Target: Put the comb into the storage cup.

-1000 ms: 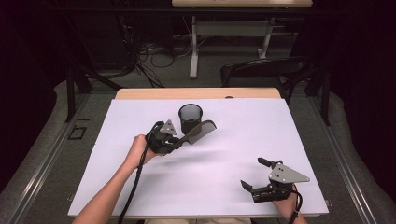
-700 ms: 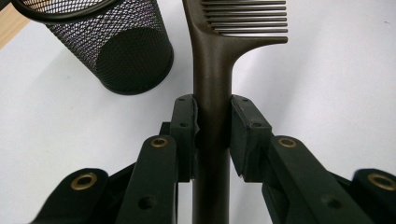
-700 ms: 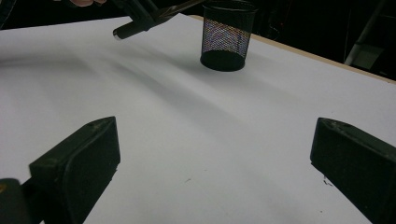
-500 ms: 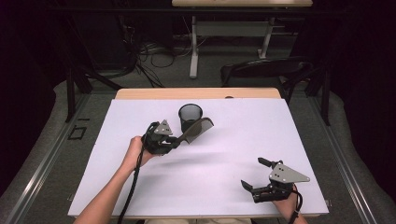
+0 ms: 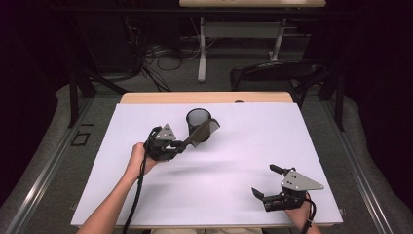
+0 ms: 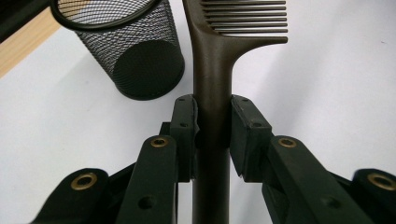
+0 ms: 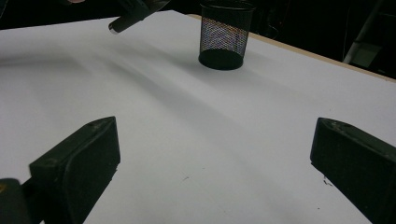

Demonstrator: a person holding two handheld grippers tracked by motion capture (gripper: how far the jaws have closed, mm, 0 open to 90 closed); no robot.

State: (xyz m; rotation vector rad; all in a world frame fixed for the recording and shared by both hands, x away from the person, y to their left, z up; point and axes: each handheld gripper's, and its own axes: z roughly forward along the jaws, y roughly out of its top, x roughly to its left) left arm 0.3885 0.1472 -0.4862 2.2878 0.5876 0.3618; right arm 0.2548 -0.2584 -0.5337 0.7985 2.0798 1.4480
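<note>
My white table (image 5: 234, 195) takes up most of the high view, with a strip of bare wood along its far edge at twelve o'clock. My left forearm (image 5: 114, 202) comes in from about seven o'clock and runs up toward the middle, wrist straight, hand wrapped around the body of the left gripper (image 5: 187, 143), which points toward two o'clock and sits raised off the sheet, its shadow lying on the table below it. My right hand sits low at five o'clock, close to the near edge, and carries the right gripper (image 5: 266, 181), which faces toward ten o'clock.

The black mesh cup (image 5: 198, 122) stands upright on the sheet at about twelve o'clock from the centre, open mouth up. The dark comb (image 5: 204, 131) I am holding reaches from the left gripper toward it, its toothed head just beside the cup's rim at the cup's four o'clock side; I cannot tell whether they touch.

In the left gripper view the jaws are clenched on the comb's handle (image 6: 212, 93), both pads pressed flat against it, teeth at the top of that view and the cup at eleven o'clock. In the right gripper view the jaws stand wide apart with bare sheet between them, grasping nothing.

I can read no brand, label or writing anywhere
</note>
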